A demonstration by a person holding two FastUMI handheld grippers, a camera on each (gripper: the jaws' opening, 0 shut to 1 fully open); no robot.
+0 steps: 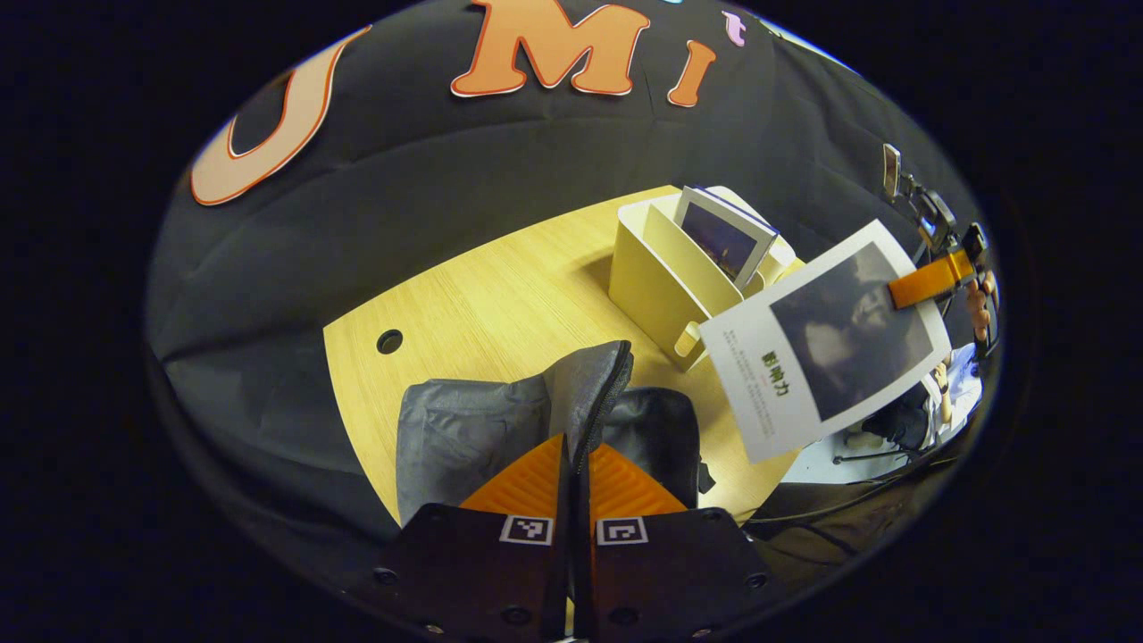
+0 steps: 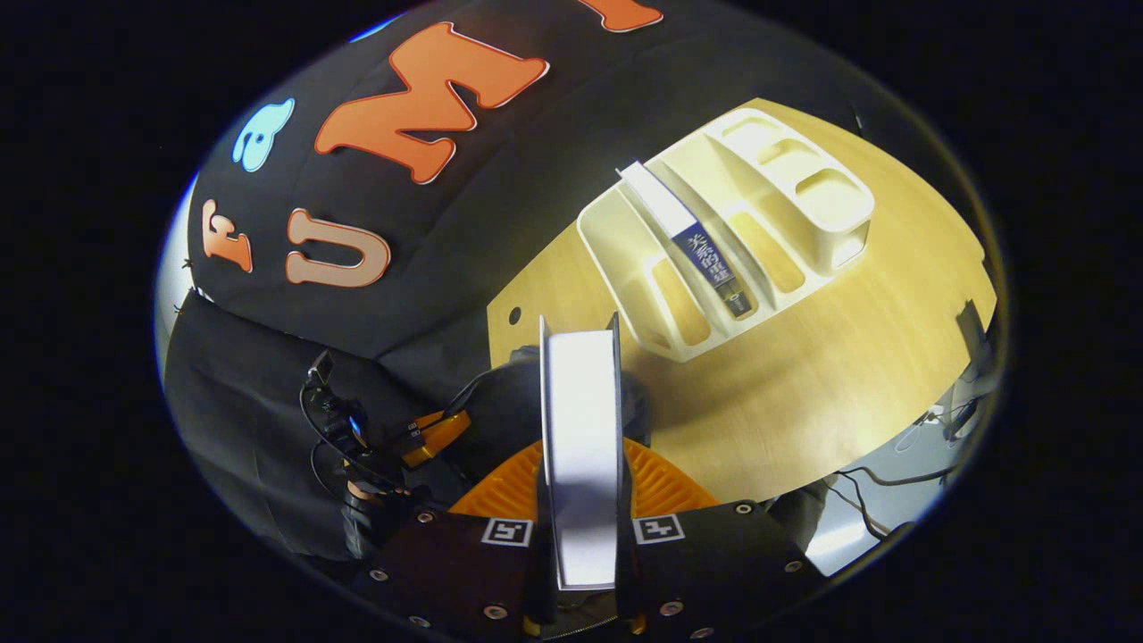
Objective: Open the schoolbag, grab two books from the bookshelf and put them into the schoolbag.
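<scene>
The dark grey schoolbag (image 1: pixel 464 429) lies on the wooden table (image 1: pixel 500 304). My left gripper (image 1: pixel 576 451) is shut on the bag's zippered flap (image 1: pixel 594 384) and holds it upright. A white book (image 1: pixel 826 344) with a dark picture hangs in the air to the right of the bag, above the table's edge, held by my right gripper (image 1: pixel 929 281). In the right gripper view that book (image 2: pixel 580 420) stands edge-on between the shut fingers of my right gripper (image 2: pixel 580 451). The cream bookshelf (image 1: pixel 665 277) still holds one book (image 1: pixel 725 239), spine up (image 2: pixel 705 259).
A round cable hole (image 1: pixel 389 340) is in the table left of the bag. The bookshelf (image 2: pixel 795 192) has several slots. Cables (image 2: pixel 893 478) run off the table's near edge. My left gripper (image 2: pixel 429 433) and the hand holding it show low left, over the dark bag (image 2: pixel 500 393).
</scene>
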